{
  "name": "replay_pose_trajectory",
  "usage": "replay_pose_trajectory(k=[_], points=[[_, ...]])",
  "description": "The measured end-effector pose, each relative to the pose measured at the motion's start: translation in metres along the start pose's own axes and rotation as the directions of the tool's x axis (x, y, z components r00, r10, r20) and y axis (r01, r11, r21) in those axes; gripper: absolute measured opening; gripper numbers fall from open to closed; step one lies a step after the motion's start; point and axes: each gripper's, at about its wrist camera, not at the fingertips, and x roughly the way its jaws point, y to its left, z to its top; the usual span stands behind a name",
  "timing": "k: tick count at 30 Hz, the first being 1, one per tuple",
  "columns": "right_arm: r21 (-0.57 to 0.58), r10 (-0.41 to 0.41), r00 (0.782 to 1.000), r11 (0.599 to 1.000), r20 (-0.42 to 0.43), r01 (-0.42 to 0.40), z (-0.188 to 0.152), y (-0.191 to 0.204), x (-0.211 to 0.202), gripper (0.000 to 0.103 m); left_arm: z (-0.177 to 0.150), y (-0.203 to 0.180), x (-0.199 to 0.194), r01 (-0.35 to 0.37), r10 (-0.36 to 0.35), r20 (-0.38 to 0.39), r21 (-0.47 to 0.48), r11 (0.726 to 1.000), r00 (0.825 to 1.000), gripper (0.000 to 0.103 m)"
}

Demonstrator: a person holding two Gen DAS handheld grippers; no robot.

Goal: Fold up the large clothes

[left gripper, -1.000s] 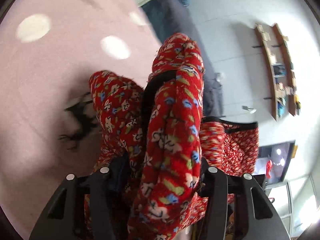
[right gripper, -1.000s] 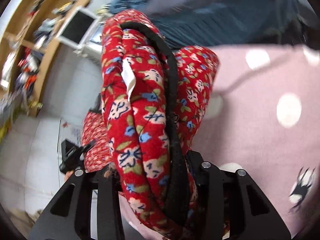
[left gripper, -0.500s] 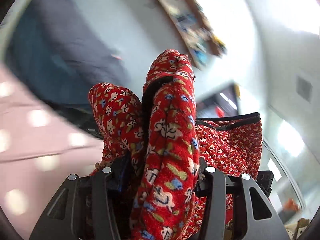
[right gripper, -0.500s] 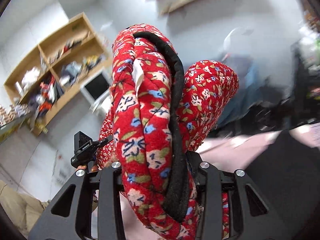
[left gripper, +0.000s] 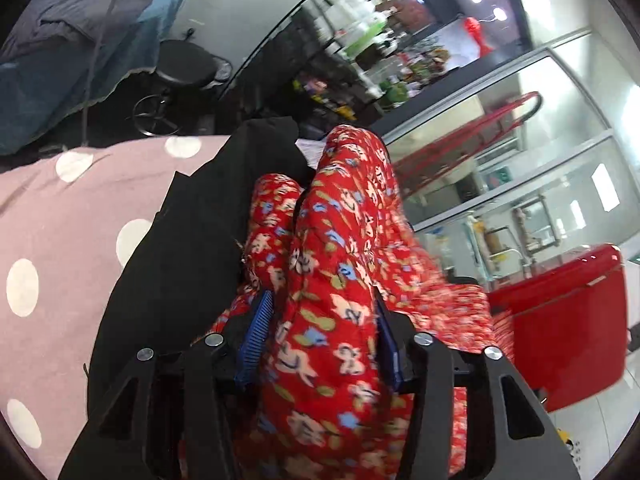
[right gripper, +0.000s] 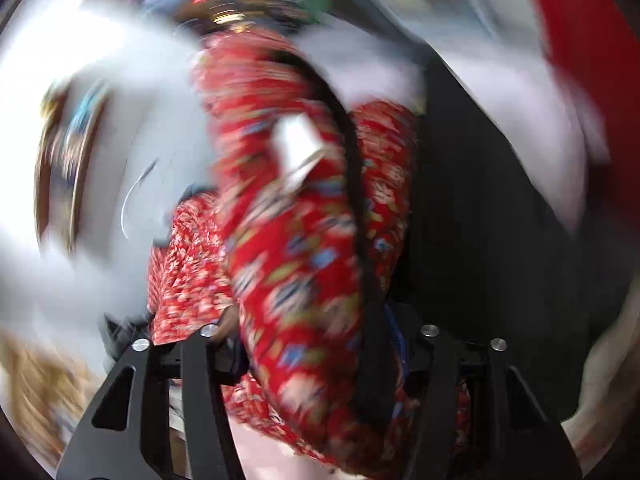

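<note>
Beside the red floral garment (left gripper: 340,280) lies black clothing (left gripper: 188,248) on polka-dot bedding (left gripper: 60,208).

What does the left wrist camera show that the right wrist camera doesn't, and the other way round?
Only the left wrist view shows the pink polka-dot cover, a black stool and a red cabinet, all sharp. Only the right wrist view, heavily blurred, shows a white label on the fabric and its black trim. Both show the red floral garment between gripper fingers, beside a black garment.
</note>
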Motion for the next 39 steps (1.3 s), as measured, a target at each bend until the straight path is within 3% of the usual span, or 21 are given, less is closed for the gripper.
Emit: replay_pose_trajectory(k=[2, 3, 5, 6, 10, 12, 14, 18, 19, 21, 23, 26, 28, 31, 32, 33, 36, 37, 39], points=[[0.02, 0.089, 0.996, 0.996, 0.008, -0.089, 0.007, -0.024, 0.004, 0.063, 0.006, -0.004, 0.012, -0.047, 0.047, 0.005, -0.013, 0.999, 0.999, 0.073], [-0.005, 0.091, 0.996, 0.996, 0.007, -0.091, 0.008, -0.021, 0.004, 0.066, 0.001, -0.004, 0.016, -0.082, 0.082, 0.005, 0.001, 0.997, 0.997, 0.083], [-0.047, 0.092, 0.996, 0.995, -0.009, -0.093, 0.011, -0.013, 0.006, 0.071, 0.002, -0.012, 0.024, -0.198, 0.197, 0.027, 0.033, 0.98, 0.98, 0.095], [-0.042, 0.096, 0.995, 0.994, -0.022, -0.097, 0.014, -0.012, 0.007, 0.073, 0.01, -0.011, 0.024, -0.223, 0.222, 0.036, 0.033, 0.974, 0.974, 0.098], [-0.044, 0.075, 0.996, 0.996, -0.041, -0.077, 0.034, -0.012, 0.004, 0.077, 0.037, -0.01, 0.004, -0.245, 0.244, 0.06, 0.008, 0.97, 0.968, 0.098], [-0.049, 0.059, 0.997, 0.997, -0.039, -0.061, 0.019, -0.004, 0.009, 0.079, 0.029, -0.005, -0.027, -0.304, 0.301, 0.092, 0.028, 0.952, 0.949, 0.097], [-0.064, 0.023, 0.999, 0.998, -0.022, -0.025, 0.004, 0.011, 0.008, 0.081, 0.021, -0.026, -0.05, -0.381, 0.367, 0.162, 0.071, 0.922, 0.916, 0.097], [-0.18, -0.111, 0.989, 0.975, 0.101, 0.128, -0.014, 0.058, -0.016, 0.081, 0.003, -0.063, -0.083, -0.461, 0.424, 0.219, 0.16, 0.873, 0.879, 0.097], [-0.212, -0.156, 0.977, 0.96, 0.145, 0.185, -0.016, 0.067, -0.023, 0.082, -0.004, -0.071, -0.087, -0.471, 0.431, 0.218, 0.184, 0.863, 0.876, 0.097], [-0.268, -0.278, 0.926, 0.9, 0.254, 0.343, -0.023, 0.09, -0.04, 0.087, -0.02, -0.088, -0.092, -0.488, 0.443, 0.216, 0.244, 0.838, 0.87, 0.097], [-0.295, -0.356, 0.883, 0.846, 0.306, 0.444, -0.03, 0.109, -0.051, 0.088, -0.041, -0.107, -0.096, -0.502, 0.453, 0.219, 0.312, 0.807, 0.864, 0.097], [-0.353, -0.39, 0.876, 0.807, 0.285, 0.474, -0.051, 0.139, -0.05, 0.088, -0.071, -0.134, -0.095, -0.538, 0.483, 0.239, 0.412, 0.736, 0.843, 0.097], [-0.41, -0.402, 0.878, 0.777, 0.261, 0.478, -0.069, 0.16, -0.046, 0.088, -0.089, -0.151, -0.09, -0.522, 0.484, 0.21, 0.477, 0.707, 0.849, 0.097], [-0.522, -0.443, 0.864, 0.692, 0.238, 0.499, -0.102, 0.195, -0.03, 0.088, -0.106, -0.165, -0.08, -0.474, 0.487, 0.123, 0.521, 0.709, 0.865, 0.097], [-0.543, -0.455, 0.86, 0.673, 0.232, 0.503, -0.107, 0.19, -0.04, 0.088, -0.109, -0.168, -0.077, -0.477, 0.499, 0.113, 0.53, 0.702, 0.859, 0.097], [-0.569, -0.47, 0.855, 0.65, 0.22, 0.504, -0.117, 0.196, -0.037, 0.088, -0.116, -0.174, -0.074, -0.494, 0.522, 0.119, 0.55, 0.674, 0.845, 0.097], [-0.629, -0.496, 0.847, 0.6, 0.192, 0.494, -0.14, 0.198, -0.032, 0.088, -0.131, -0.183, -0.07, -0.517, 0.549, 0.149, 0.599, 0.611, 0.822, 0.097], [-0.651, -0.509, 0.839, 0.574, 0.19, 0.496, -0.148, 0.202, -0.028, 0.088, -0.137, -0.186, -0.071, -0.507, 0.542, 0.149, 0.614, 0.605, 0.827, 0.097], [-0.672, -0.53, 0.827, 0.544, 0.189, 0.502, -0.157, 0.203, -0.024, 0.088, -0.143, -0.186, -0.073, -0.46, 0.51, 0.113, 0.624, 0.631, 0.853, 0.097]])
